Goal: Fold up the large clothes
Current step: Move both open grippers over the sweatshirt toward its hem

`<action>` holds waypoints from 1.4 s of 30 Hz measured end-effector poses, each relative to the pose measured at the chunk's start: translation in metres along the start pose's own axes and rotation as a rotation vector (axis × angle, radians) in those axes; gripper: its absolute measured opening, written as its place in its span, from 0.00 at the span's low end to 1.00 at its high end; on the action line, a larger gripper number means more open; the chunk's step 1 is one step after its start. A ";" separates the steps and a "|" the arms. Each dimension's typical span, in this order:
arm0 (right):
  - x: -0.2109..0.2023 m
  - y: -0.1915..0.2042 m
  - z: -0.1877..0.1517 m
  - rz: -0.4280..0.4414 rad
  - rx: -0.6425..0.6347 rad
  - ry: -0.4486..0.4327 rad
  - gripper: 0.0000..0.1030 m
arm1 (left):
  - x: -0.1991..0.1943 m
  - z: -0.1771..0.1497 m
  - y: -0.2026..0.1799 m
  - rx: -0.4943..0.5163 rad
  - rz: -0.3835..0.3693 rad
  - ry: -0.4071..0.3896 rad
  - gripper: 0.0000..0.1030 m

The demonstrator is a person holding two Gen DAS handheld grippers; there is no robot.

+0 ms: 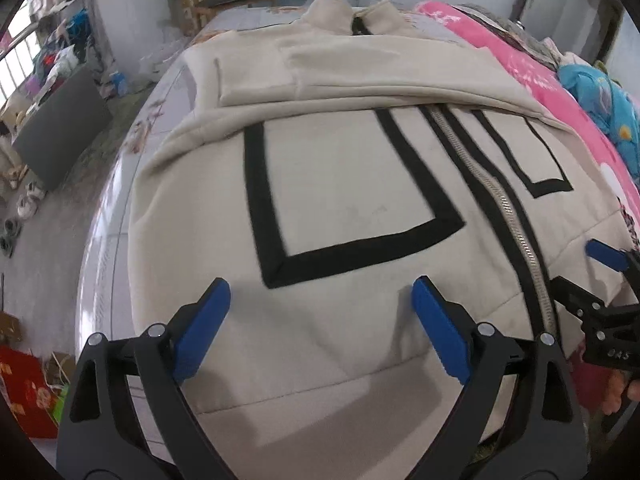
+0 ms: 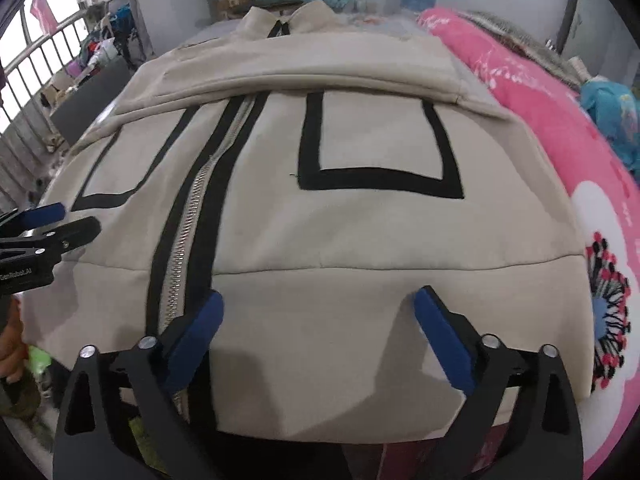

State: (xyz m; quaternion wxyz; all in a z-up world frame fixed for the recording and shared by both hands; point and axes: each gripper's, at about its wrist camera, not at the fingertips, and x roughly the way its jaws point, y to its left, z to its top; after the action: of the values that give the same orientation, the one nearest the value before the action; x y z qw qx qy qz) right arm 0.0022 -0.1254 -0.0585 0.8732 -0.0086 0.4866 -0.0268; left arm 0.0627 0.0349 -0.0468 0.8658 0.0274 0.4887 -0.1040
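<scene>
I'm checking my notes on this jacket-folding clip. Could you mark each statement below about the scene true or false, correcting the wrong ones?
1. The beige jacket lies spread flat with its zipper done up. True.
2. The left gripper is clamped on the hem. False: its jaws stand open over the fabric, holding nothing.
3. A pink quilt lies beside the jacket. True.
4. The pockets are outlined in red. False: the black trim outlines them.
5. The right gripper has its jaws wide apart. True.
</scene>
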 end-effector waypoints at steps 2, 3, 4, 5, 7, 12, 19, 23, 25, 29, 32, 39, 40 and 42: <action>0.000 0.000 -0.001 -0.007 0.009 -0.005 0.94 | 0.001 -0.003 -0.001 0.016 0.041 0.000 0.89; 0.000 -0.002 -0.001 -0.001 0.024 -0.001 0.94 | 0.000 -0.004 -0.002 0.026 0.053 -0.006 0.92; 0.002 -0.005 -0.003 0.007 0.040 0.001 0.94 | -0.001 -0.006 -0.001 0.024 0.063 -0.015 0.93; 0.002 -0.008 -0.003 0.016 0.057 0.000 0.94 | -0.002 -0.006 -0.001 0.020 0.061 -0.021 0.93; 0.001 -0.008 -0.005 0.017 0.069 -0.020 0.94 | -0.004 -0.009 0.000 0.017 0.063 -0.028 0.93; 0.000 -0.007 -0.010 0.002 0.092 -0.071 0.94 | -0.003 -0.005 0.002 0.016 0.063 -0.016 0.93; 0.001 -0.007 -0.011 0.003 0.079 -0.089 0.94 | 0.000 -0.003 0.003 0.014 0.065 0.005 0.93; -0.002 -0.010 -0.010 0.020 0.063 -0.071 0.94 | -0.001 -0.004 0.001 0.016 0.068 0.000 0.94; -0.006 -0.012 -0.007 0.033 0.089 -0.067 0.94 | -0.001 -0.005 0.001 0.015 0.068 -0.007 0.94; -0.014 -0.008 0.002 0.043 0.065 -0.117 0.94 | 0.000 -0.006 0.001 0.017 0.068 -0.008 0.94; -0.010 -0.006 0.005 0.050 0.055 -0.120 0.94 | 0.000 -0.006 0.001 0.018 0.065 -0.002 0.94; 0.004 -0.005 0.000 0.056 0.034 -0.111 0.94 | -0.001 -0.007 0.002 0.021 0.061 -0.010 0.94; 0.004 -0.005 0.000 0.056 0.032 -0.112 0.94 | -0.001 -0.007 0.002 0.021 0.061 -0.010 0.94; 0.004 -0.005 -0.001 0.056 0.026 -0.115 0.94 | -0.001 -0.008 0.002 0.020 0.061 -0.010 0.94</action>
State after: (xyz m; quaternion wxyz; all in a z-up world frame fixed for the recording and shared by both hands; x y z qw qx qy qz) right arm 0.0033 -0.1304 -0.0624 0.9002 0.0149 0.4351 -0.0082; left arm 0.0564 0.0376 -0.0503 0.8706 0.0505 0.4824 -0.0826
